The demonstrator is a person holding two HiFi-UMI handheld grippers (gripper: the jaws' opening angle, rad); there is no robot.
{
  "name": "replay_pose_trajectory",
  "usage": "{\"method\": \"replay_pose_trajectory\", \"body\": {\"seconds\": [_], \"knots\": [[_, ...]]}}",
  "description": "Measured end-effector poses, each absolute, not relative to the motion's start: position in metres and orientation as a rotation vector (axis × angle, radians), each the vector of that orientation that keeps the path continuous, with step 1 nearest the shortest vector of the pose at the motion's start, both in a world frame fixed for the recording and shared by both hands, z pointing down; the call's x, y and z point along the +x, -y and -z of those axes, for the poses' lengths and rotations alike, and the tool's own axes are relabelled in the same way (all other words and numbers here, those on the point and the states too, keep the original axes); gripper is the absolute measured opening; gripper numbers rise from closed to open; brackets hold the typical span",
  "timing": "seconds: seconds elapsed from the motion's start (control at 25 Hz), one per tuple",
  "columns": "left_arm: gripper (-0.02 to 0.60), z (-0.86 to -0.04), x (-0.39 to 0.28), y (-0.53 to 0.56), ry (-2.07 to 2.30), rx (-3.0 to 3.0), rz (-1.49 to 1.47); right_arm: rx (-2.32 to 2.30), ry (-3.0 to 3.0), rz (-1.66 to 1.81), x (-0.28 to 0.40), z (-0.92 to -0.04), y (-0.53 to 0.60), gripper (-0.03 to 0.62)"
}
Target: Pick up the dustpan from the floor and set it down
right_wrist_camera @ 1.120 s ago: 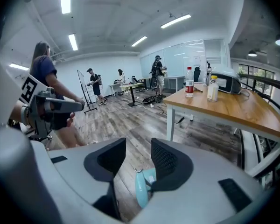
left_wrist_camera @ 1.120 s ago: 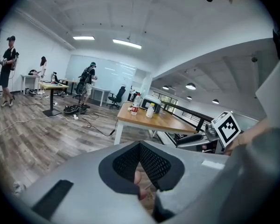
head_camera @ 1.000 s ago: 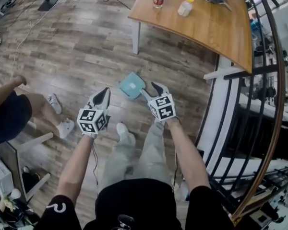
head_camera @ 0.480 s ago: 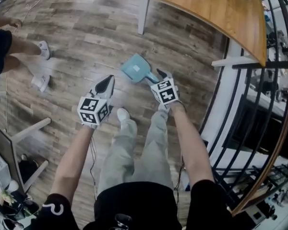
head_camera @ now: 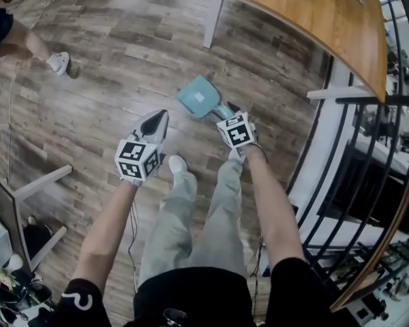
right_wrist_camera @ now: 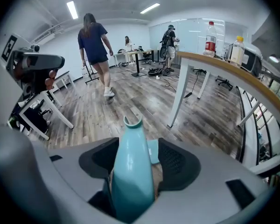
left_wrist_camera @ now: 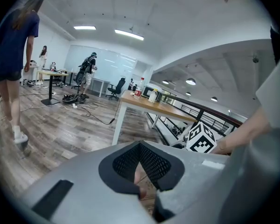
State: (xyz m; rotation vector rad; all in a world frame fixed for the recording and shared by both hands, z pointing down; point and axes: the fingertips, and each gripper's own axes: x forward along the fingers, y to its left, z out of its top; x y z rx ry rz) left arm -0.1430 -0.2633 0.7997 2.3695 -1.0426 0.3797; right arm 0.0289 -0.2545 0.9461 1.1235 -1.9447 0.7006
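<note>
The teal dustpan [head_camera: 196, 97] lies with its pan low over the wooden floor, just ahead of my feet. Its handle [right_wrist_camera: 130, 171] runs back between the jaws of my right gripper [head_camera: 226, 109]. In the right gripper view the handle leans on the left pad [right_wrist_camera: 99, 158] and a gap shows beside the right pad, so my right gripper [right_wrist_camera: 137, 155] is open around it. Those jaws have just been opening. My left gripper [head_camera: 157, 118] hovers to the left of the dustpan, apart from it. Its tips meet and hold nothing, as the left gripper view [left_wrist_camera: 140, 146] shows.
A wooden table [head_camera: 313, 26] with a white leg [head_camera: 210, 22] stands beyond the dustpan, with bottles [right_wrist_camera: 210, 36] on it. A black railing [head_camera: 395, 148] runs along the right. My shoe [head_camera: 177, 163] is between the grippers. A person [right_wrist_camera: 94, 45] walks at the far left.
Both grippers have sunk toward the floor, and the dustpan went down with the right one. The right jaws have parted from the handle. The person at the left has moved away.
</note>
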Motion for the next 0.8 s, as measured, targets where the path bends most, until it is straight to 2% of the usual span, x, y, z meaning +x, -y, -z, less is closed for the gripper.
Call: {"method": "replay_pose_trajectory", "body": {"seconds": [0.24,0.52,0.8], "knots": [[-0.003,-0.807,-0.148,0.260,1.037,2.353,-0.400,1.139,1.917,-0.713,0.033,-0.951,0.261,0.172],[-0.003,-0.803,-0.145,0.261,1.023,2.358,-0.412,1.032,1.934,-0.668,0.023,-0.952,0.253,0.100],[-0.002,-0.795,-0.145,0.271,1.031,2.361,-0.404,1.059,1.901,-0.635,0.035,-0.947,0.253,0.086]]}}
